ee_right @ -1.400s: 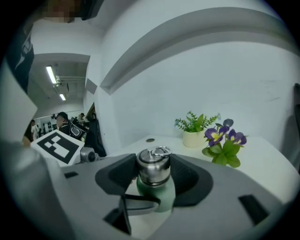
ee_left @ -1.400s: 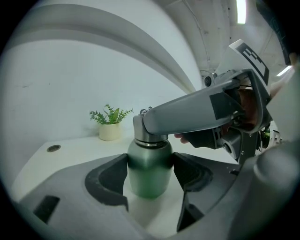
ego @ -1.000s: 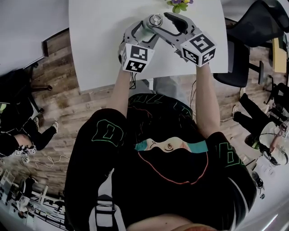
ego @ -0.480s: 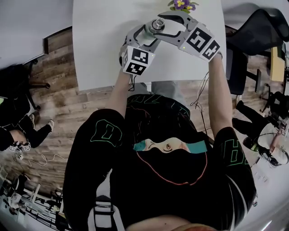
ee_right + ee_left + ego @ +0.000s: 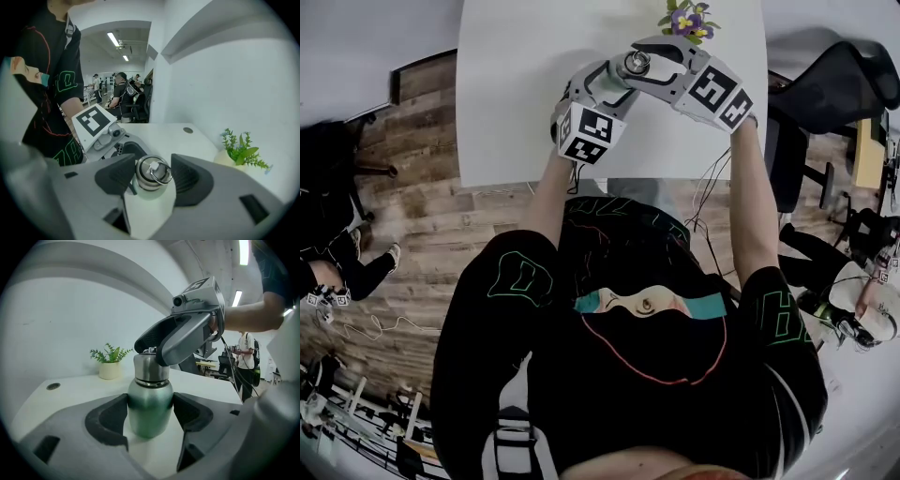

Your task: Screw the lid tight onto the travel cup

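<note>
Now the left gripper point(image 5: 150, 417) clamps the green travel cup point(image 5: 149, 397) at frame centre. The right gripper point(image 5: 152, 182) has just been closing round the ringed lid point(image 5: 150, 171) without gripping it yet; it should grip squarely before twisting.

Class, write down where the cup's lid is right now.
In the right gripper view the lid sits on the green cup, between the right gripper's jaws, which have just been closing. The left gripper clamps the cup over the white table.

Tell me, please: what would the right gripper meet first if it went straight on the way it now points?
Probably the lid of the travel cup: it stands between the right gripper's jaws, which have just been closing and do not yet clamp it. Depth is unclear, so this is a judgement.
</note>
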Demonstrator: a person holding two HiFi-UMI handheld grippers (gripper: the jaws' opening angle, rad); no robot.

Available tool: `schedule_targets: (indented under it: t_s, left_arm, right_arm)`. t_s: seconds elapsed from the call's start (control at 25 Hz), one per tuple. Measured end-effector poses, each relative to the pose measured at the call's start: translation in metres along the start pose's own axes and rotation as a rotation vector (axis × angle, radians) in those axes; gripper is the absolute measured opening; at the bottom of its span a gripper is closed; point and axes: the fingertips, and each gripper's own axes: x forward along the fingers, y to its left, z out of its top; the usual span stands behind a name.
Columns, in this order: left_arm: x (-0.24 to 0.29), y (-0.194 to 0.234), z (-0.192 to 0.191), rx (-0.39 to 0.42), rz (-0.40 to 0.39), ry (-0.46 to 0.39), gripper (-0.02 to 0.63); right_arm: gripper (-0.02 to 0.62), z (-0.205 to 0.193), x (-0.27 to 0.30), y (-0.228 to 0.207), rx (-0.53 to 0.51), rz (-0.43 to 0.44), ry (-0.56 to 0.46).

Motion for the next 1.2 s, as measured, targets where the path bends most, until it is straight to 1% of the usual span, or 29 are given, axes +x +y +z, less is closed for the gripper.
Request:
schedule_targets:
  t_s: [0.12,0.2,0.52,0.64,0.72,0.84,1.0,1.2]
  left_arm:
    - [0.001,0.0,0.001,0.0,0.001,0.0,0.319]
    - [0.001,0.0,0.001,0.0,0.0,0.003,0.319]
    - [0.0,0.002,0.001,-0.001,-0.004,-0.006,0.319]
    - [0.0,0.001,0.001,-0.001,-0.004,0.003,0.319]
    - [0.001,0.001,0.001,-0.002,-0.003,0.016,0.319]
    - [0.002,-0.001,0.002,-0.001,-0.006,0.019,0.319]
    - [0.002,0.0,0.003,-0.001,-0.006,0.014,0.319]
    - [0.001,0.0,0.003,0.0,-0.011,0.008,0.319]
  right_arm:
    - [0.243,0.001,-0.001,-0.001,0.014,-0.02,-0.027]
    - [0.242,0.0,-0.002,-0.003,0.031,-0.057,-0.049]
    - [0.241,0.002,-0.004,-0.006,0.117,-0.256,-0.131]
    - [0.241,0.001,-0.007,-0.008,0.175,-0.336,-0.169]
    - [0.241,0.0,-0.009,-0.011,0.226,-0.374,-0.198]
    - [0.24,-0.005,-0.014,-0.014,0.288,-0.412,-0.224]
    - [0.235,-0.006,-0.016,-0.014,0.31,-0.45,-0.227]
    - [0.222,-0.005,-0.019,-0.012,0.349,-0.46,-0.25]
